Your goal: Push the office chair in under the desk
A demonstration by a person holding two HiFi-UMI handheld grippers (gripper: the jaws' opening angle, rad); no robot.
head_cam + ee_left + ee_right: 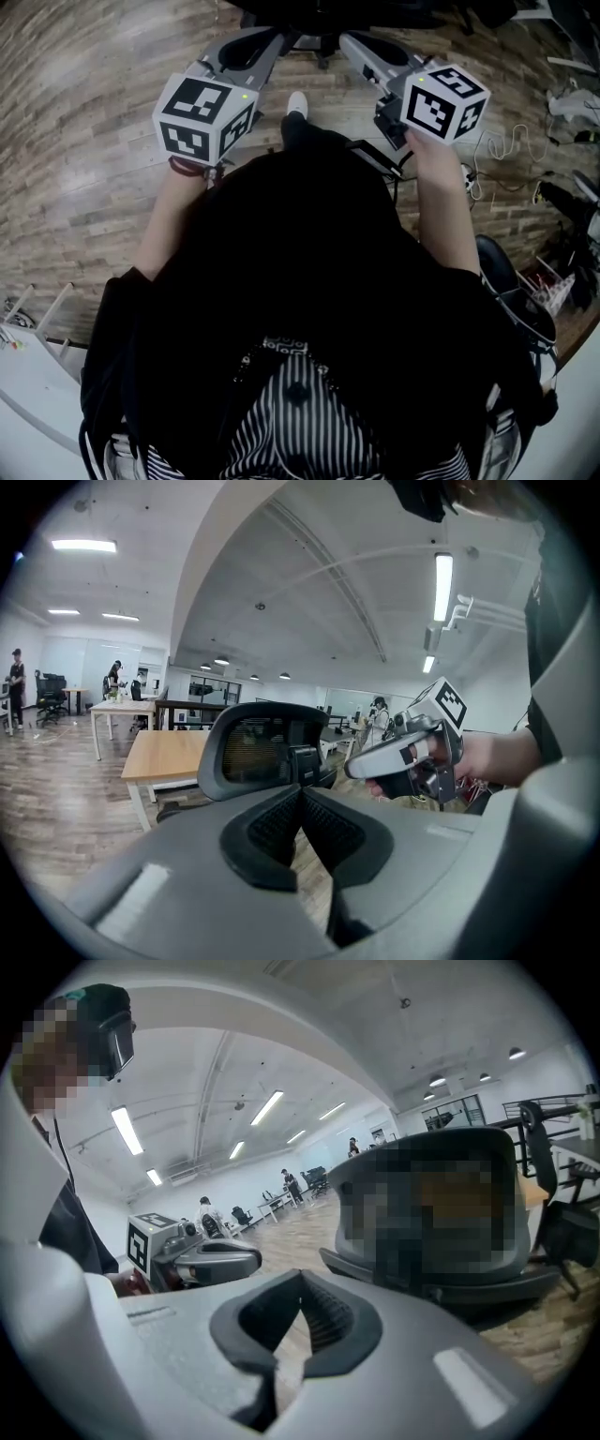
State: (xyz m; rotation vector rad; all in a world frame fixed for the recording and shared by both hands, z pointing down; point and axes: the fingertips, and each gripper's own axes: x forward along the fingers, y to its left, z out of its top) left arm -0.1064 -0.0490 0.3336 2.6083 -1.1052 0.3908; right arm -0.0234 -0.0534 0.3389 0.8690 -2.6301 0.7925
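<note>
"Office chair (267, 752), where do you have it?"

"Straight ahead of me on the wood floor (84, 141), its back facing both grippers. The wooden desk (164, 752) stands beyond it. I judge it isn't tucked in yet."

"Jaws?"

"My left gripper (300, 799) is closed on nothing, and my right gripper (300, 1283) is the same: 2 empty pinches. Neither touches the chair, as far as I can see."

"So what's left?"

"Nearly all of it. I need to reach the backrest, then push until the seat goes under the desktop."

wood floor (84, 122) | white cables (514, 142) lying right | ceiling lights (443, 585) lit
</note>
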